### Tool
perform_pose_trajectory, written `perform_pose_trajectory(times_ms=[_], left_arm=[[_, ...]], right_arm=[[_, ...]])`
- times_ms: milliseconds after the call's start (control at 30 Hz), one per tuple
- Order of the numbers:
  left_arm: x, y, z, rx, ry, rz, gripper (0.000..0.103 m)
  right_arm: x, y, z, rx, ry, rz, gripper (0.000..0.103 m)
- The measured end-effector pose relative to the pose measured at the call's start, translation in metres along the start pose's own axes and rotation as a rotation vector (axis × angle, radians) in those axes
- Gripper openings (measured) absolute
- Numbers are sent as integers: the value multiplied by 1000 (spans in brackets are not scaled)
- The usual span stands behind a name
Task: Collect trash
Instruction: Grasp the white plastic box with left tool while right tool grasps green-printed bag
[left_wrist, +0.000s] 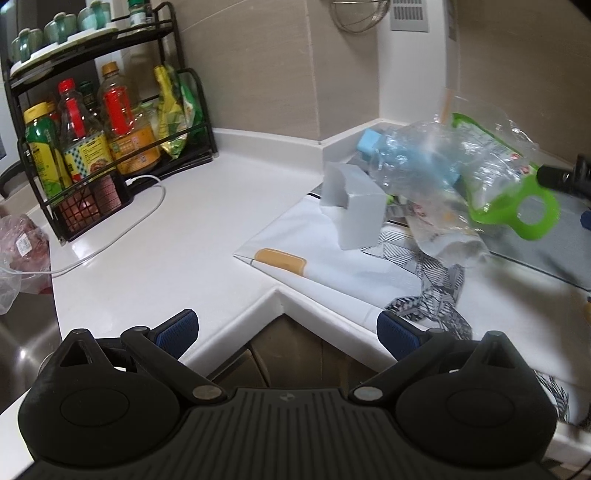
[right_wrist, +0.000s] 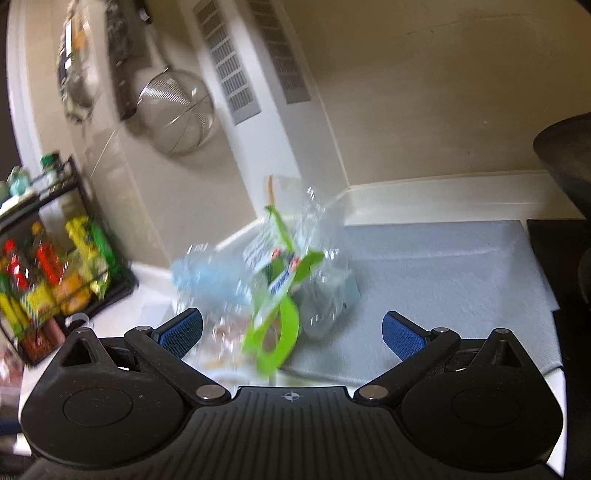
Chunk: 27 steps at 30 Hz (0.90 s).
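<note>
Left gripper (left_wrist: 287, 330): I see the blue pads spread wide, nothing between them; it hangs over the inner corner edge of the counter (left_wrist: 177, 236).
Right gripper (right_wrist: 292, 330): fingers wide apart, holding nothing; the trash sits just ahead of them, not touched.
Trash: clear plastic bag (left_wrist: 447, 166) with a green handle (left_wrist: 524, 214), crushed bottle with a blue cap (left_wrist: 370, 142) inside or against it, I cannot tell which. Grey box (left_wrist: 354, 206) just beside it, on a white sheet (left_wrist: 310, 243).
Writing: print on the bag and on the rack bottles is too blurred for me to read.
Surface: white counter; grey mat (right_wrist: 443, 266) under the right side of the pile.
Room: beige tiled wall, wire strainer (right_wrist: 177, 114) hanging, black rack (left_wrist: 92, 147) of bottles at left, white cable (left_wrist: 122, 229) beside it.
</note>
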<state>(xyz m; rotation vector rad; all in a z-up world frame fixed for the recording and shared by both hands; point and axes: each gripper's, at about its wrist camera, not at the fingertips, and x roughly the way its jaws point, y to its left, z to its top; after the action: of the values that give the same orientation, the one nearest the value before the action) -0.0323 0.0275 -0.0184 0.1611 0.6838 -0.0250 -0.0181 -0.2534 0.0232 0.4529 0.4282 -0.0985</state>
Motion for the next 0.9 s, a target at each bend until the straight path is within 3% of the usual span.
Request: perform_pose_trajectory(times_ms=[300, 433, 600, 700, 733, 867, 900], left_arm=[[34, -13, 33, -90, -15, 8, 103], [55, -35, 51, -58, -77, 41, 103], [93, -54, 72, -46, -67, 40, 103], [114, -60, 79, -36, -30, 25, 103], [120, -62, 81, -27, -24, 25, 103], [139, -65, 88, 9, 10, 9, 103], [140, -62, 88, 2, 8, 9, 103]], right_arm=[[39, -41, -6, 117, -97, 73, 103], [50, -58, -12, 211, -24, 85, 103], [40, -48, -14, 153, -80, 113, 101], [42, -42, -16, 112, -72, 126, 89], [44, -41, -16, 106, -63, 134, 79], [50, -39, -18, 91, -31, 134, 22], [49, -39, -18, 86, -35, 125, 15]])
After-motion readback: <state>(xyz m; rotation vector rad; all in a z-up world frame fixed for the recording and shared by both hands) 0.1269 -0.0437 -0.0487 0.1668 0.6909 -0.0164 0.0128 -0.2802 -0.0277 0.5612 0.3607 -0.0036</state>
